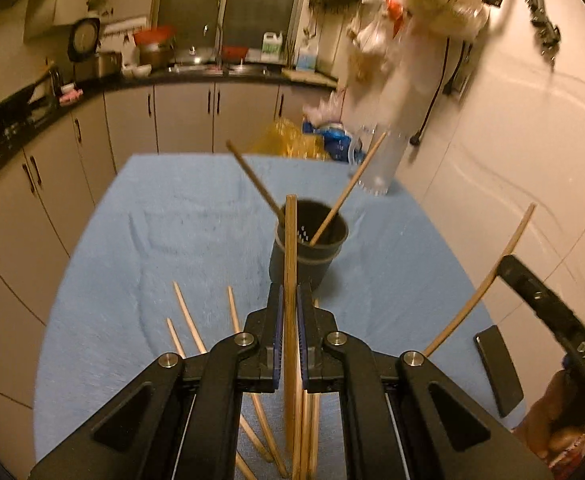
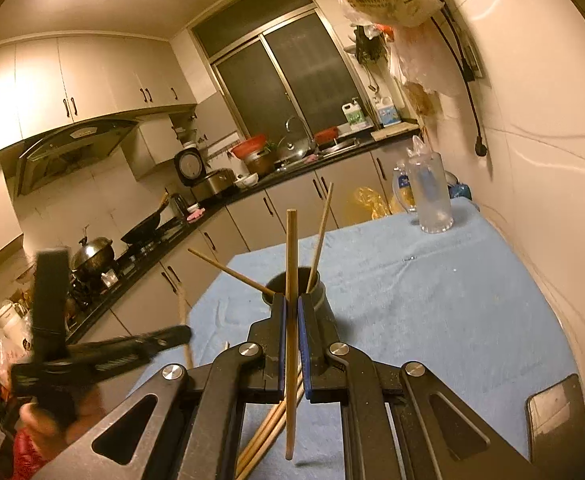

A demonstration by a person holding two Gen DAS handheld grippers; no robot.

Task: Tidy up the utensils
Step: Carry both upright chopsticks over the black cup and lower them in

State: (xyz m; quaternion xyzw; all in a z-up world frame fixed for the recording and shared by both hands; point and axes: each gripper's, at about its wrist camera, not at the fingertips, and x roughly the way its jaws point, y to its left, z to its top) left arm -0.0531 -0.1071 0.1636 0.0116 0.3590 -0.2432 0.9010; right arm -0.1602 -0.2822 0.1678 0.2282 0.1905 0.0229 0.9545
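Note:
My left gripper (image 1: 290,290) is shut on a wooden chopstick (image 1: 290,240) that stands upright just in front of the black utensil cup (image 1: 318,268). Two chopsticks (image 1: 348,188) lean out of that cup. Several loose chopsticks (image 1: 188,320) lie on the blue cloth (image 1: 172,232) below the gripper. In the right wrist view my right gripper (image 2: 291,300) is shut on another upright chopstick (image 2: 291,248), close to the cup (image 2: 321,300). My right gripper (image 1: 502,270) shows at the right of the left wrist view. The blurred left gripper (image 2: 186,334) shows at the left of the right wrist view.
A clear pitcher (image 2: 432,196) stands at the far right corner of the table, near the wall. A dark phone (image 2: 552,420) lies on the cloth at the near right. Kitchen counters with pots run along the left and back.

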